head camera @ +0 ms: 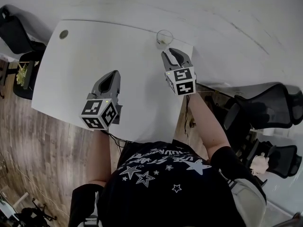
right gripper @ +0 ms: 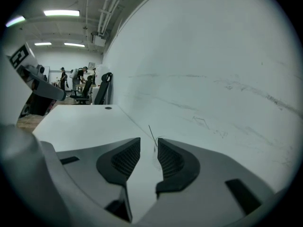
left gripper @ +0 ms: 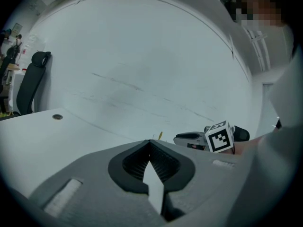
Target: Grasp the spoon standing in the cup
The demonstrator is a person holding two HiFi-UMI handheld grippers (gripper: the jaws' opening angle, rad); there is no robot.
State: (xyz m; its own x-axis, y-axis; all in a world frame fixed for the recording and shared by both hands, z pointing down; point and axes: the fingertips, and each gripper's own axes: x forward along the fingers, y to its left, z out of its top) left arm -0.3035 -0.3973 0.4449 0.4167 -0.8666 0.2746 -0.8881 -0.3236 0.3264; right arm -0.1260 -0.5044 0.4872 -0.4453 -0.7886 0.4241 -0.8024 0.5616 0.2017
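A clear glass cup (head camera: 164, 38) stands at the far edge of the white table (head camera: 71, 74), close to the wall, with a thin spoon (head camera: 162, 42) standing in it. My right gripper (head camera: 171, 52) sits just short of the cup, pointing at it, with its jaws open and nothing between them. In the right gripper view the spoon's thin handle (right gripper: 151, 135) rises just beyond the gap of that gripper (right gripper: 149, 142). My left gripper (head camera: 113, 74) hovers over the middle of the table, shut and empty. From the left gripper (left gripper: 150, 142) view, the spoon's yellowish tip (left gripper: 160, 135) shows just past the jaws.
The wall runs right behind the cup. A round cable hole (head camera: 63, 33) marks the table's far left corner. Black office chairs stand at the left (head camera: 19, 37) and right (head camera: 265, 110) of the table. People (right gripper: 78, 82) stand far off in the room.
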